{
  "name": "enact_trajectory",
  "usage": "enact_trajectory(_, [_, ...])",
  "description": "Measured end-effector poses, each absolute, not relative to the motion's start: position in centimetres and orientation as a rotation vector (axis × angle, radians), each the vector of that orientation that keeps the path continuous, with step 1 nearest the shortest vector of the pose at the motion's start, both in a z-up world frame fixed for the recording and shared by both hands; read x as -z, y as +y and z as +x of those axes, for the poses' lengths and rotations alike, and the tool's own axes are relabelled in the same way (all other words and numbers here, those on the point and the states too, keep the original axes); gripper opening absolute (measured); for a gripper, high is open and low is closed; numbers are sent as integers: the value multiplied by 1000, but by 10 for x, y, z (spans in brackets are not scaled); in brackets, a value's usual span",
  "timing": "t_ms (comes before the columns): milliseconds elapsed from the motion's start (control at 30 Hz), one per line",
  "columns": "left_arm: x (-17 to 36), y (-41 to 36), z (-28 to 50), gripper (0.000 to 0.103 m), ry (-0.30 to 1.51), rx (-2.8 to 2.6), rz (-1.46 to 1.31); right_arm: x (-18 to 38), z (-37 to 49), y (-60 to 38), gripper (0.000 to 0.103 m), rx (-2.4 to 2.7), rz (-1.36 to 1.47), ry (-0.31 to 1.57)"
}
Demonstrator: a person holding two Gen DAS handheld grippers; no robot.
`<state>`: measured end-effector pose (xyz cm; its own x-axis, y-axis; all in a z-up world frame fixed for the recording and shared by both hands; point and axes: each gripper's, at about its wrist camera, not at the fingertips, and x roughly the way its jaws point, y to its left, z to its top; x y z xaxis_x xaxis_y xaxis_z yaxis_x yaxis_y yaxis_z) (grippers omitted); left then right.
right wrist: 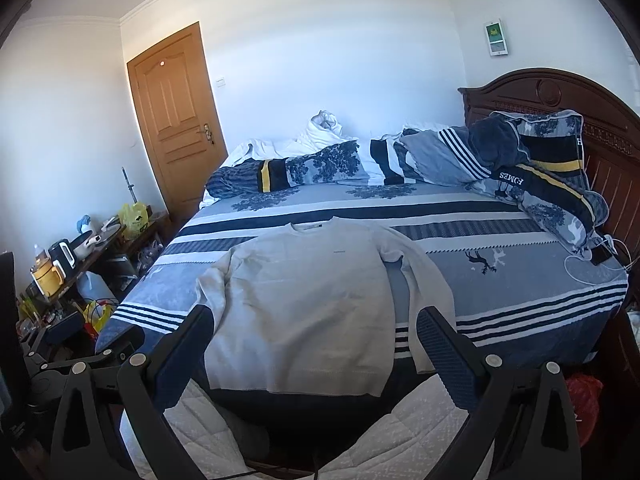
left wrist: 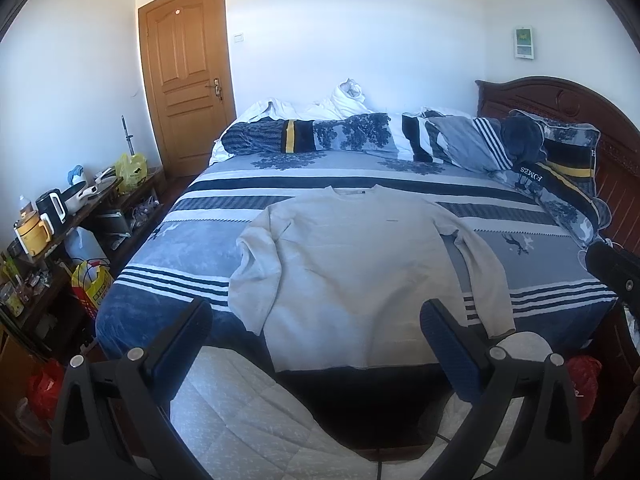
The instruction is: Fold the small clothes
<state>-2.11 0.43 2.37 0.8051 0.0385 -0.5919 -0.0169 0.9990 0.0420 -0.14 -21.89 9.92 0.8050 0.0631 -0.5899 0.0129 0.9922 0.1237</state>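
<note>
A pale grey long-sleeved sweater [left wrist: 360, 272] lies flat and face up on the bed [left wrist: 176, 236], collar toward the far side, both sleeves down along its sides, hem at the near edge. It also shows in the right wrist view [right wrist: 312, 308]. My left gripper [left wrist: 316, 320] is open and empty, held back from the bed's near edge, just short of the hem. My right gripper [right wrist: 314, 324] is open and empty, also short of the hem. Part of the right gripper shows at the right edge of the left wrist view [left wrist: 612, 268].
Rumpled blue patterned bedding and pillows [left wrist: 400, 136] lie along the far side of the bed, with a dark wooden headboard [left wrist: 560, 100] at right. A cluttered shelf with kettles and bags [left wrist: 52, 220] stands at left. A wooden door [left wrist: 188, 80] is at the back.
</note>
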Motion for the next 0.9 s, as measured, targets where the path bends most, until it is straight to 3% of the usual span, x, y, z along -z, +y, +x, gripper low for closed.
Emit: enact_trajectory(900, [-24,5,-20,103,637,-31,38,-95,0,-224,103,-34,123,636])
